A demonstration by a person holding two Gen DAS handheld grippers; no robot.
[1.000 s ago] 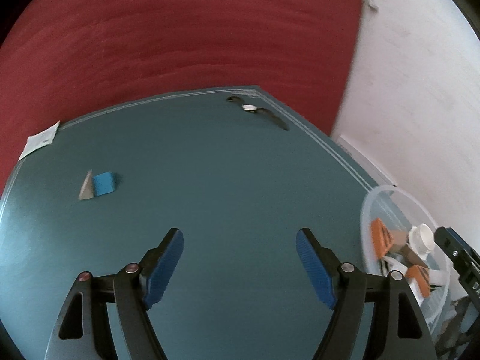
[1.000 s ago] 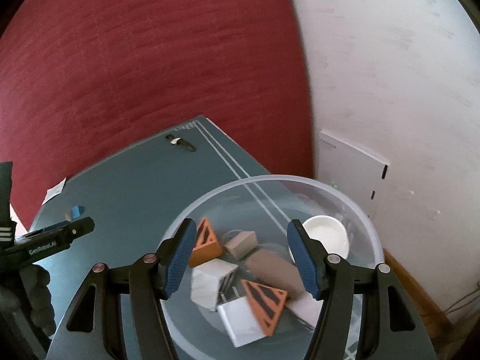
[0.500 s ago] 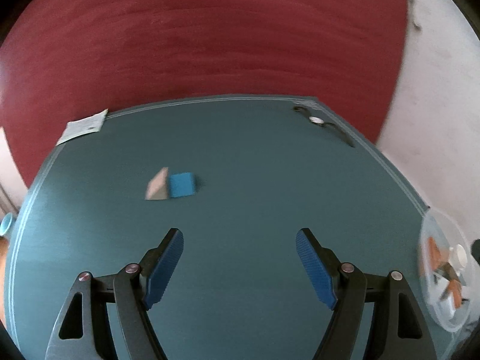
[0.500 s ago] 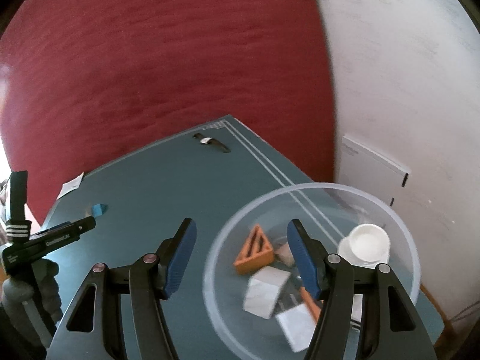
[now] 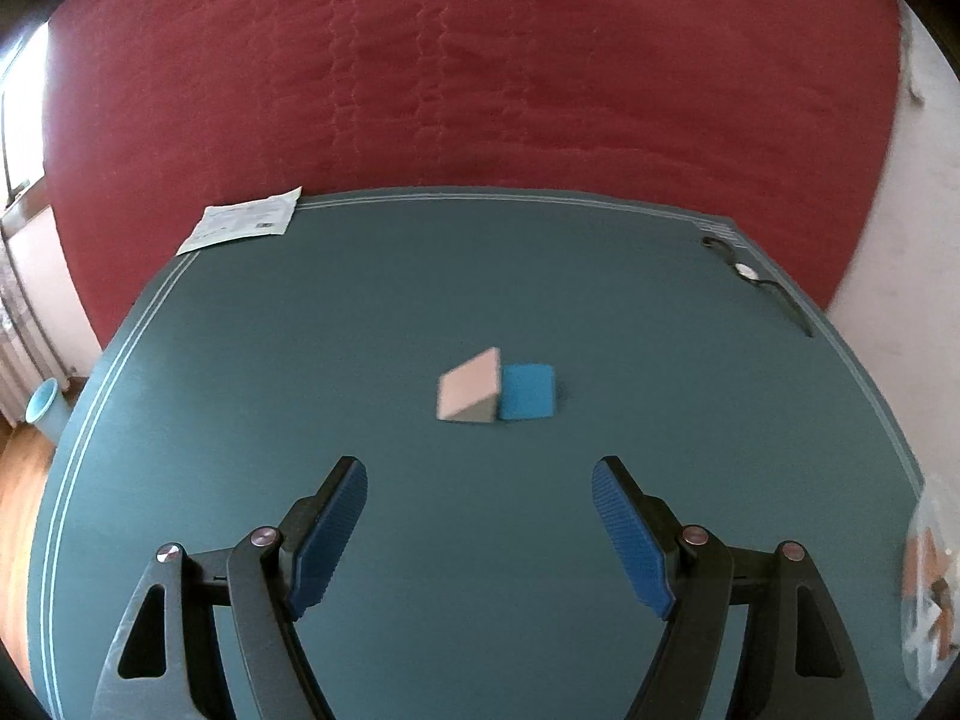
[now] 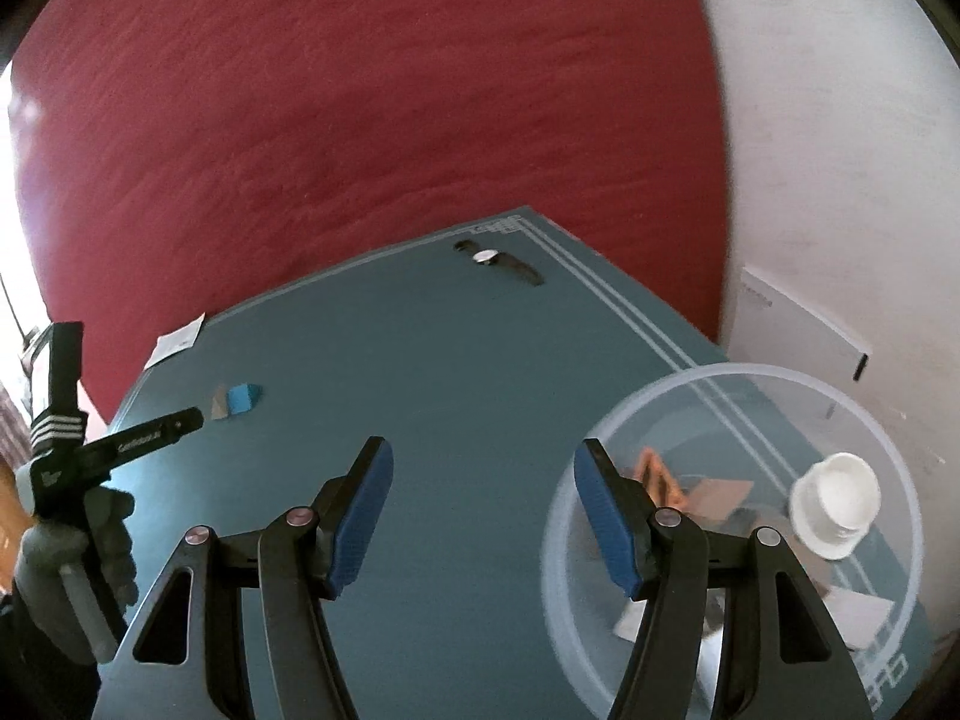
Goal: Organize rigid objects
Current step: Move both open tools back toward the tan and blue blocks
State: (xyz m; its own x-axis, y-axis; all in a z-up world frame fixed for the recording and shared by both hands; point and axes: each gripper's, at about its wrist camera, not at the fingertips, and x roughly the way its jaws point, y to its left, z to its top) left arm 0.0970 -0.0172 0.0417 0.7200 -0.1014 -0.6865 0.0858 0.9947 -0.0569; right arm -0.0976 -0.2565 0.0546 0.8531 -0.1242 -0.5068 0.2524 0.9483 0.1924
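We begin with the teal table point(image 5: 420, 540), which fills the lower two thirds of both views under a red backdrop. In the lower right of the right wrist view sits the clear bowl point(image 6: 690, 384), already holding orange triangular pieces, pale blocks and a white cup point(image 6: 837, 504). It shows only as a blurred sliver at the right edge of the left wrist view.

Our left gripper point(image 5: 480, 531) has its jaws standing well apart with nothing between them. Our right gripper point(image 6: 483, 519) is likewise parted and empty, hovering beside the bowl's left rim.

The pieces left to sort lie at the centre of the left wrist view, above our left jaws: a tan wedge point(image 5: 468, 387) touching a blue block point(image 5: 527, 391) on its right. In the right wrist view the same pair sits at middle left, just past the tip of our left tool.

A wristwatch point(image 6: 498, 258) lies near the table's far corner and a paper slip point(image 5: 240, 225) at its upper-left edge.

We judge the step in hand to be the left reach for this pair. Since the two touch, we should centre on one piece only, straddle its flat sides, and come down square so a finger does not shove the neighbour. The wedge's slope may slip, so the blue block looks the surer first grip.
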